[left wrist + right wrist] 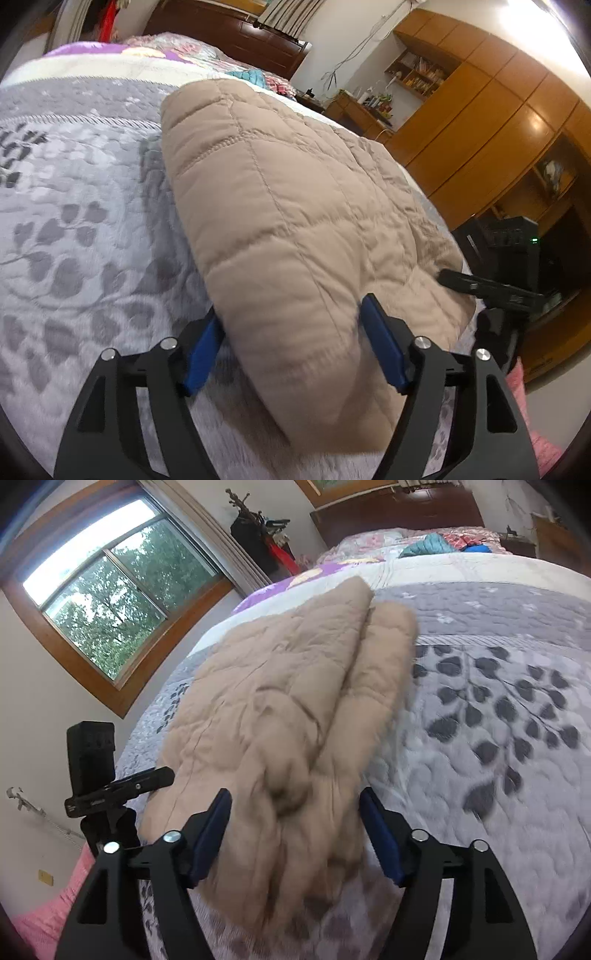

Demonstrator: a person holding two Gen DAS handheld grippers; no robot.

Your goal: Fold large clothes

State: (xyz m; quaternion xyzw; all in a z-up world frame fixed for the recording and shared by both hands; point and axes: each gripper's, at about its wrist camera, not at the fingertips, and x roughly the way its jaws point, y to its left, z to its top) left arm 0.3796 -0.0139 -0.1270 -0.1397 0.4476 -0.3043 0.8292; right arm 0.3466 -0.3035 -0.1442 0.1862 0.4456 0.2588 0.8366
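Note:
A beige quilted coat (pixel 295 206) lies folded into a long thick bundle on the grey leaf-patterned bedspread (pixel 74 229). In the left wrist view my left gripper (pixel 293 343) is open, its blue pads (pixel 382 343) standing on either side of the bundle's near end. In the right wrist view the same coat (pixel 280 701) shows as two padded rolls side by side. My right gripper (pixel 295 830) is open there too, straddling the near end of the rolls, pads (pixel 380 838) wide apart. The cloth bulges between both pairs of fingers.
A black device on a stand (pixel 92 771) rises at the bed's near edge beside the coat, also visible as the black device (pixel 491 291). Pink fabric (pixel 48 912) lies below it. Wooden wardrobes (pixel 480 122) line one side, a window (pixel 110 602) the other. Pillows and a headboard (pixel 399 513) sit far off.

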